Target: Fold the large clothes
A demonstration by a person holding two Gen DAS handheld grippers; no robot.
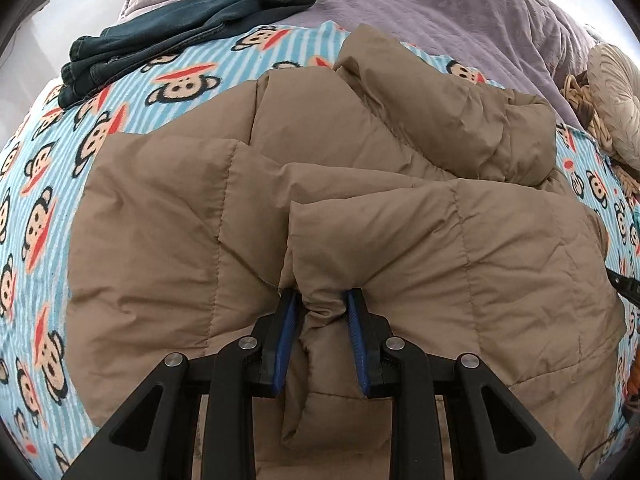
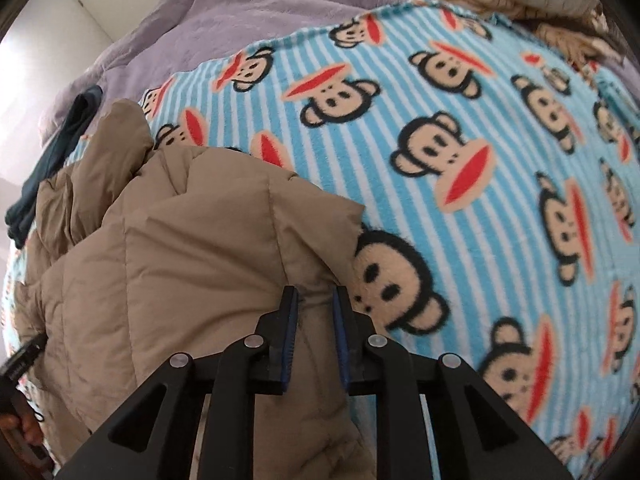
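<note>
Tan puffer jacket (image 1: pixel 360 200) pinched between both jaws

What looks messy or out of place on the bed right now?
The tan jacket lies bunched rather than flat, one part flopped in a lump across its top. Both tongs, left and right, pinch its edge. The dark pants are folded; nothing is spilled or torn.

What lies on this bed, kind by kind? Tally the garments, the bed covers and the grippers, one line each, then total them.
Garments: 2, the tan puffer jacket and the dark teal garment.
Bed covers: 2, the monkey-print blanket and the purple comforter.
Grippers: 2, the left gripper and the right gripper, both with jaws pinching jacket fabric.
Total: 6.
</note>
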